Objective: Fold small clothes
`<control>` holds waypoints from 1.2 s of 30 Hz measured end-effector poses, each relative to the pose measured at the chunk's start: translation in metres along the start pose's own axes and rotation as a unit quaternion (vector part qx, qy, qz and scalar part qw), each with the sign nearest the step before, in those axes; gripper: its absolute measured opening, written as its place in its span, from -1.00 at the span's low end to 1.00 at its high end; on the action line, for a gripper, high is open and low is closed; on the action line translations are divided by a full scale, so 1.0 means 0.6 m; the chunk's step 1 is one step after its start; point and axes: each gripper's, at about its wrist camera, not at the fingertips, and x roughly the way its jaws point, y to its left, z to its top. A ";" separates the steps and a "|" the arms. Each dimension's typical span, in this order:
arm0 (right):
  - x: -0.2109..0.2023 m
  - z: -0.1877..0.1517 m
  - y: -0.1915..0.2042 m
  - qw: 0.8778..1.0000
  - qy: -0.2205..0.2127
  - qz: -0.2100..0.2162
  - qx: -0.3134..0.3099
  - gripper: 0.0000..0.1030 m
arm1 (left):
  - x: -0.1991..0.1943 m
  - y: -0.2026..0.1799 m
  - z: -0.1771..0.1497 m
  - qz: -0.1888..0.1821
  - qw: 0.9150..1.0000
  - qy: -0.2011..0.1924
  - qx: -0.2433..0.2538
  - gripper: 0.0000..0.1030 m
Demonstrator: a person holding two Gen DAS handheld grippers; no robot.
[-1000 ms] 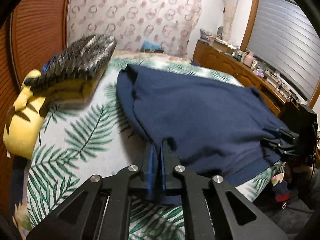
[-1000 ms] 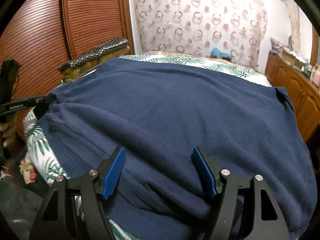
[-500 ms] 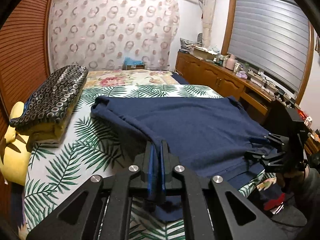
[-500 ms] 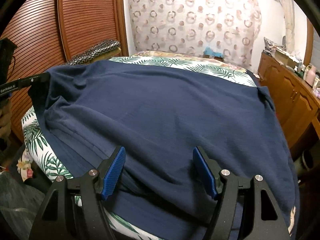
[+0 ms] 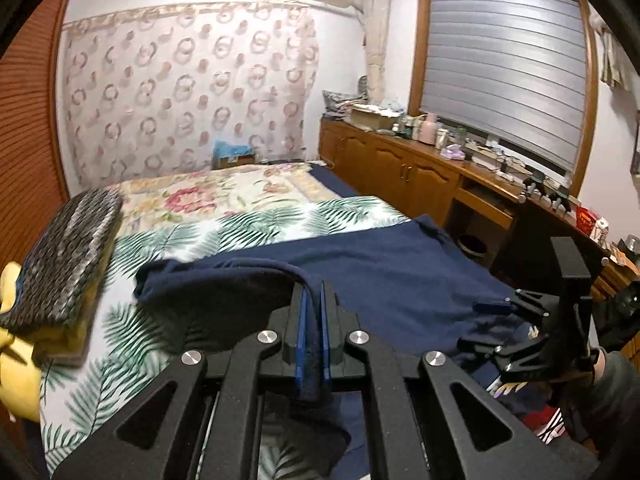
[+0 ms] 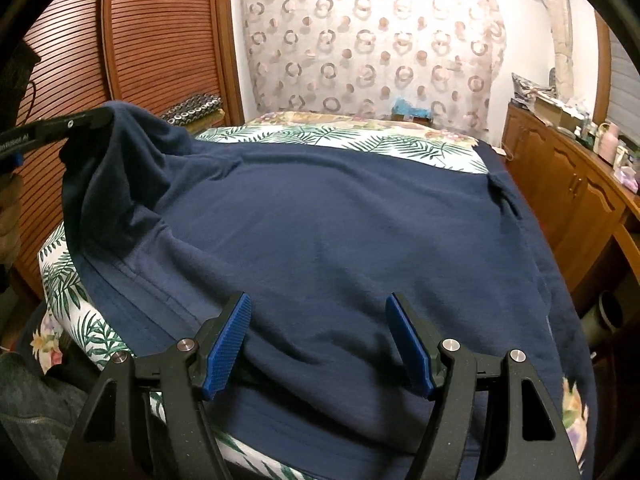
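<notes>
Since the earlier frame the left gripper (image 5: 313, 322) has risen, lifting the near-left corner of the navy sweatshirt (image 6: 340, 240) clear of the bed (image 5: 248, 224); cloth now hangs in a peak from it. Its jaws are clamped on that corner. The right gripper (image 6: 318, 340) hovers low over the garment's near hem, jaws spread wide, holding nothing. The rest of the sweatshirt lies flat across the palm-leaf sheet. A patterned cushion (image 5: 64, 256) sits on a yellow plush toy (image 5: 18, 364) at the bed's left edge.
</notes>
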 end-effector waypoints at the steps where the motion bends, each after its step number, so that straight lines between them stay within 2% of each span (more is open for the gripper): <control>1: -0.003 -0.002 0.000 1.000 -0.001 -0.003 0.000 0.39 | 0.002 -0.006 0.005 -0.005 1.000 -0.001 0.002 -0.87; 9: -0.034 -0.007 -0.004 1.000 -0.017 -0.022 0.010 0.39 | 0.019 -0.075 0.045 -0.065 0.997 0.001 0.029 -0.87; 16: -0.048 -0.031 -0.001 0.999 -0.019 -0.034 0.018 0.39 | 0.063 -0.105 0.019 -0.097 0.994 0.041 0.027 -0.87; 19: -0.047 -0.038 0.004 0.999 -0.017 -0.035 0.021 0.39 | 0.071 -0.113 0.008 -0.094 0.993 0.059 0.035 -0.82; 21: -0.048 -0.037 0.005 0.999 -0.016 -0.034 0.024 0.39 | 0.069 -0.118 0.001 -0.089 0.993 0.059 0.045 -0.46; 22: -0.049 -0.036 0.006 0.999 -0.016 -0.033 0.025 0.39 | 0.066 -0.116 0.000 -0.085 0.994 0.056 0.046 -0.35; 23: -0.048 -0.037 0.010 0.999 -0.016 -0.033 0.025 0.39 | 0.065 -0.115 -0.002 -0.082 0.994 0.054 0.045 -0.14; 26: -0.049 -0.030 0.013 0.999 -0.016 -0.031 0.023 0.39 | 0.057 -0.096 -0.008 -0.079 0.995 0.054 0.035 -0.01; 28: -0.046 -0.024 0.014 0.999 -0.016 -0.027 0.021 0.39 | 0.052 -0.079 -0.012 -0.069 0.996 0.053 0.028 0.26; 29: -0.045 -0.021 0.014 0.999 -0.016 -0.025 0.021 0.39 | 0.049 -0.070 -0.015 -0.065 0.996 0.051 0.024 0.46; 30: -0.045 -0.019 0.018 0.999 -0.017 -0.022 0.019 0.39 | 0.047 -0.060 -0.017 -0.061 0.997 0.050 0.020 0.54; 36: -0.032 0.006 0.033 1.000 -0.021 -0.006 0.006 0.39 | 0.030 -0.008 -0.038 -0.005 0.999 0.035 0.004 0.54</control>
